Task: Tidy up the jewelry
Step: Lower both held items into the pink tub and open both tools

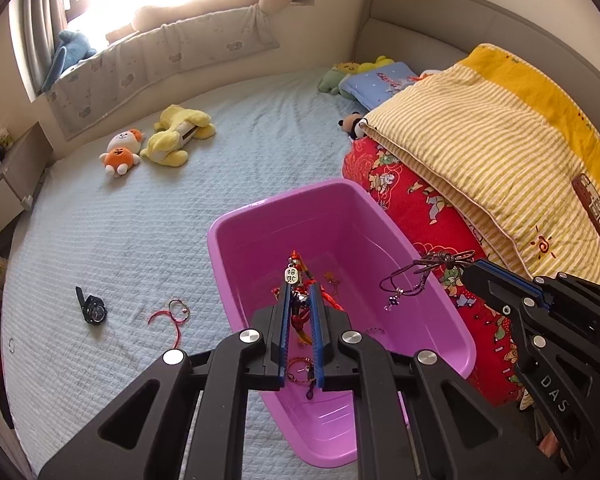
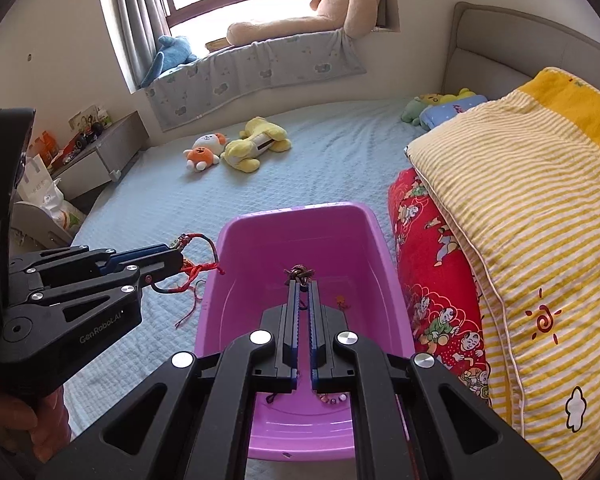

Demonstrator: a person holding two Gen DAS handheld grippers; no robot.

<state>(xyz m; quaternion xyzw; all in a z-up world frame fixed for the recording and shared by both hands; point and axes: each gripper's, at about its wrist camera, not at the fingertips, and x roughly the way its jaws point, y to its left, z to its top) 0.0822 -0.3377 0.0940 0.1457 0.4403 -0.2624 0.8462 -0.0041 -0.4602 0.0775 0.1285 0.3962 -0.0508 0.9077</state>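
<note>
A pink plastic bin (image 1: 300,224) stands on the bed with a few small cords and beads (image 2: 332,399) on its floor. In the left wrist view my left gripper (image 1: 301,288) hangs over the bin's near left side. It is shut on a red cord bracelet (image 1: 298,312) with a silver tag charm (image 1: 290,274). My right gripper (image 1: 466,270) is over the bin's right rim, shut on a dark purple cord necklace (image 1: 416,280) that dangles in loops. In the right wrist view, its knot (image 2: 298,272) sticks out past the right gripper (image 2: 303,286), above the bin (image 2: 300,232).
A black watch (image 1: 92,309) and a red string bracelet (image 1: 176,314) lie on the pale blue bedspread (image 1: 140,220) left of the bin. Folded red and yellow-striped quilts (image 1: 480,152) rise close on the right. Plush toys (image 1: 168,140) lie farther back.
</note>
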